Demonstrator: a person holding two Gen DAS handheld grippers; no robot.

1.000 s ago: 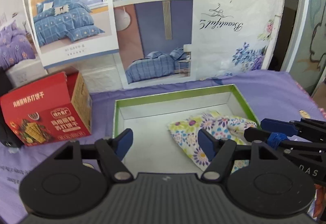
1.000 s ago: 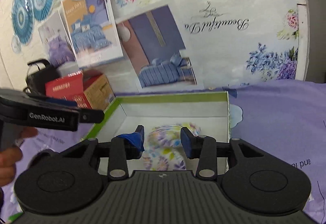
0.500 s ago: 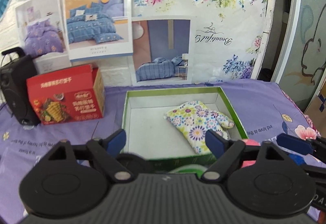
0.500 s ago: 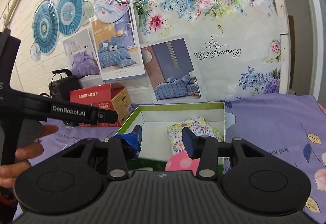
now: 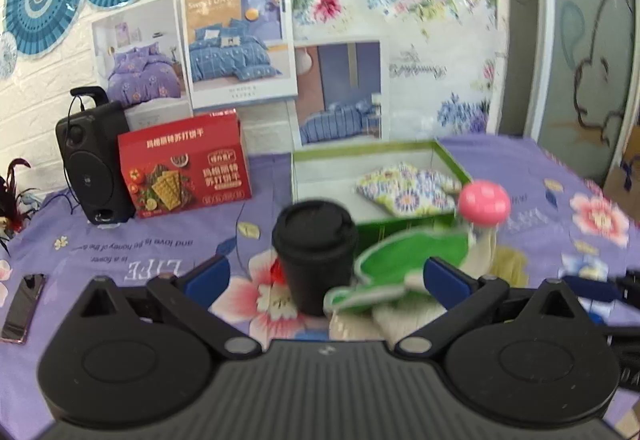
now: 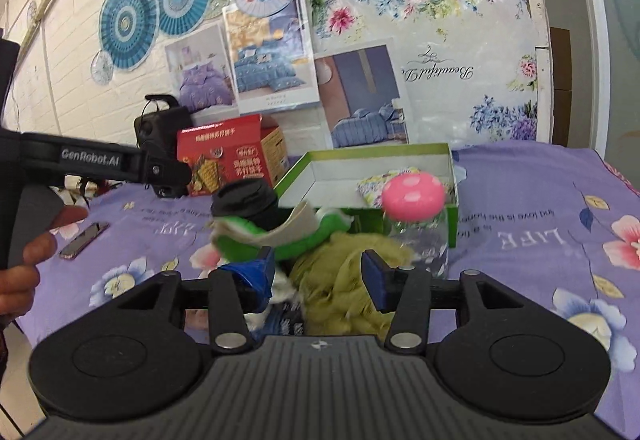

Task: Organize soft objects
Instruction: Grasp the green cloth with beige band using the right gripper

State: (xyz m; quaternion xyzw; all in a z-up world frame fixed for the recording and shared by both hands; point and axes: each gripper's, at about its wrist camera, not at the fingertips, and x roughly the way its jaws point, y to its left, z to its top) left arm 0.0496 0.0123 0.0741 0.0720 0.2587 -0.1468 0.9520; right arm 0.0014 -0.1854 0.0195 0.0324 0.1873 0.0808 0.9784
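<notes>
Grippers, two, both with jaws spread wide and holding nothing. Left gripper (image 5: 326,274) hangs over the purple flowered cloth (image 5: 120,252); right gripper (image 6: 318,274) hangs over a heap of soft things. Counted items: one green box (image 5: 454,164) with white inside, at 12 o'clock from both grippers; one flowered mitt (image 5: 404,188) lying inside that box toward its right wall; one green mitt (image 5: 400,254) on the cloth in front of the box, between the left gripper's fingertips in its view; one olive fuzzy cloth (image 6: 340,280) between the right gripper's fingertips in its view; one clear bottle (image 6: 416,236) with a pink spotted cap, upright just before the box's front wall; one black lidded cup (image 5: 316,252), upright, just left of the green mitt. Farther off, at 10 o'clock from the left gripper: one red carton (image 5: 186,166), one black speaker (image 5: 94,164) beside it. One phone (image 5: 24,306) lies flat at 9 o'clock. Three bedding posters and several paper fans hang on the wall. Compared with half a second ago, both grippers have drawn back from the box: the cup, green mitt and bottle now show in full, the flowered mitt has stayed in the box, and jaw spread is unchanged.
</notes>
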